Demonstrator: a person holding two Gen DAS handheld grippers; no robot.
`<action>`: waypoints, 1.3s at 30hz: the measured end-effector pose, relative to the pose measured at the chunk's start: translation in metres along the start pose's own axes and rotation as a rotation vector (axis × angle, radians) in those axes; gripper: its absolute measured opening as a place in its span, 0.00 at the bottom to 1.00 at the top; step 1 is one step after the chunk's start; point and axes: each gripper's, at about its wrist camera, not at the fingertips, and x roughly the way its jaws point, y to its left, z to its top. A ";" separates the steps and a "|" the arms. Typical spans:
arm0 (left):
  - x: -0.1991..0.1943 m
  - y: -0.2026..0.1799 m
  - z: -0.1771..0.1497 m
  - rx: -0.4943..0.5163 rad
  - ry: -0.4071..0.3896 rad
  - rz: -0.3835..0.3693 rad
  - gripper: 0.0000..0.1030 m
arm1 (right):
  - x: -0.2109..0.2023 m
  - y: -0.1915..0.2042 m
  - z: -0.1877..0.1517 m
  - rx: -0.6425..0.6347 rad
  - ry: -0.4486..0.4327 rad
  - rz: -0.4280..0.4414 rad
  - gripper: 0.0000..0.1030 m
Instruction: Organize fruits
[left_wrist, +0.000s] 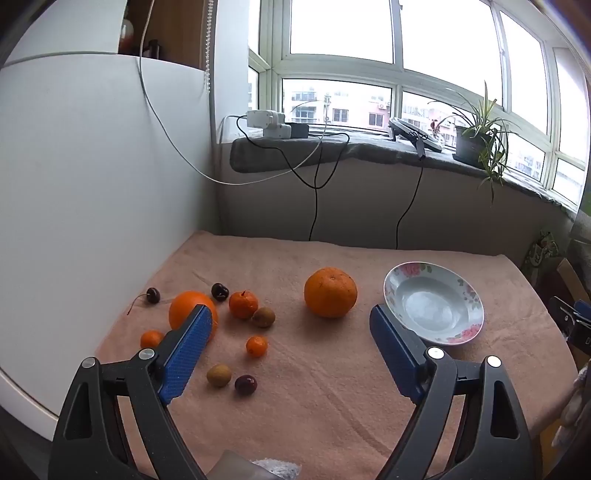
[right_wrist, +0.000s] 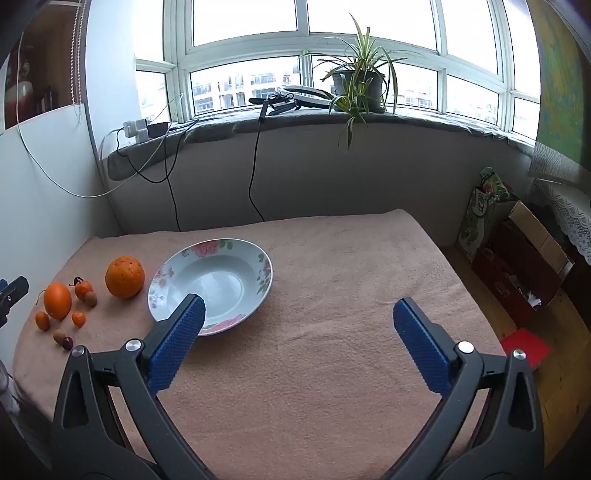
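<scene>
Blue-padded fingers of the left hand-held gripper (left_wrist: 286, 343) fill the bottom of the left wrist view, spread wide and released, with nothing between them. Beneath them lies a tabletop (left_wrist: 332, 387) covered by a pink towel. Near the left finger sit a small tan fruit (left_wrist: 218, 375) and a dark red cherry (left_wrist: 245, 384) just beside it, with a little tangerine (left_wrist: 256, 346) farther back. The left finger's tip overlaps a smooth orange (left_wrist: 188, 308); another tiny tangerine (left_wrist: 150, 338) lies to its left. Behind them are a stemmed tangerine (left_wrist: 243, 304), a second tan fruit (left_wrist: 263, 317) touching it, and two dark cherries (left_wrist: 220, 291) near the far left. A large rough orange (left_wrist: 330, 292) stands alone in the middle, well apart from the cluster. To its right rests an empty flowered plate (left_wrist: 463, 334), partly behind the right finger.

From the right wrist view, the right hand-held gripper (right_wrist: 299, 332) is likewise wide open and empty above bare towel. Its left finger overlaps the near rim of the plate (right_wrist: 258, 284). The big orange (right_wrist: 125, 277) sits just left of the plate, and the small fruits cluster at the far left edge. A potted plant (right_wrist: 356, 86) stands on the windowsill.
</scene>
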 end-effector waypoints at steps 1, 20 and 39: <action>-0.003 -0.001 0.003 0.001 -0.001 0.000 0.85 | 0.000 0.001 -0.001 -0.001 0.001 -0.003 1.00; -0.004 -0.005 0.003 0.003 0.003 -0.023 0.85 | -0.001 -0.002 0.005 0.012 0.010 0.003 1.00; -0.003 -0.005 0.002 -0.003 0.009 -0.034 0.85 | 0.003 -0.004 0.003 0.030 0.028 0.014 1.00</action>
